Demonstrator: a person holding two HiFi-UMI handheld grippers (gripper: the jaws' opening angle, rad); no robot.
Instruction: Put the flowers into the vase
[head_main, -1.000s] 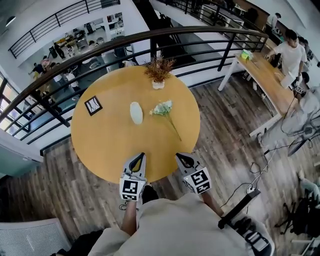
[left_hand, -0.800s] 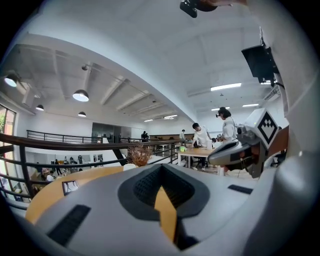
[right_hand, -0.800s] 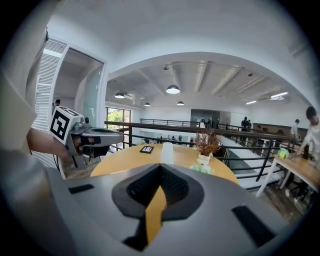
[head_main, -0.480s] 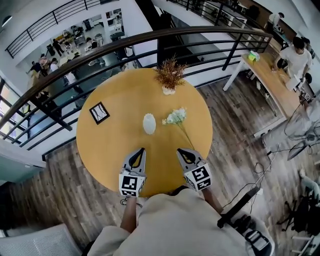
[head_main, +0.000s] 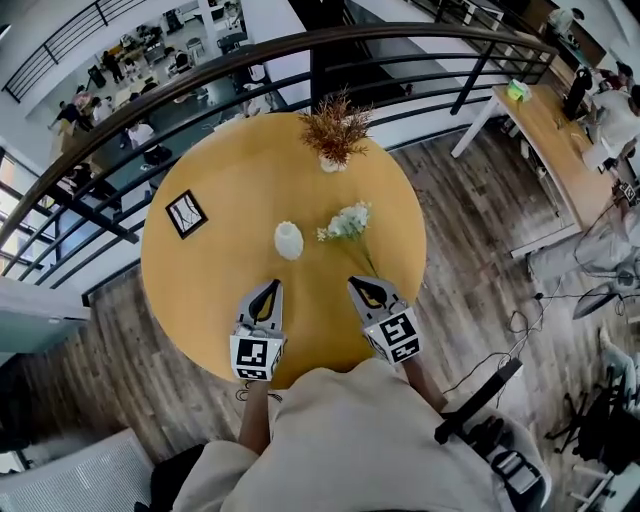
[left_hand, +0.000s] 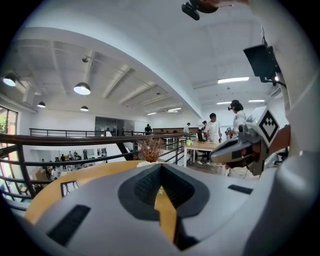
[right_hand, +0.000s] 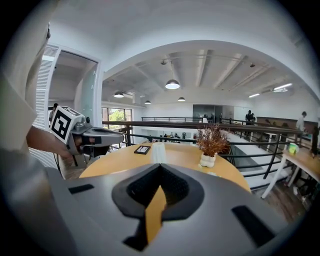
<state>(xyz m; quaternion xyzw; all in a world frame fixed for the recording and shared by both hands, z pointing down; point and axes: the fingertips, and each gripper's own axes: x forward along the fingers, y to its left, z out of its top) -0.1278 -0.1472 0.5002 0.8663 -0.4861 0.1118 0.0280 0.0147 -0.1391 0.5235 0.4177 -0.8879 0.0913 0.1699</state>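
I hold left gripper (head_main: 268, 288) and right gripper (head_main: 356, 284) closed, empty; flowers (head_main: 347, 222) lie just beyond the right, stem perhaps touching; vase (head_main: 288, 240) upright beside them

I see a round wooden desk (head_main: 200, 280) at centre frame, a curved dark railing (head_main: 250, 52) behind it, plank floor (head_main: 470, 250) at right, a long table (head_main: 545, 130) at upper right, and pendant lamps (right_hand: 172, 84) overhead.
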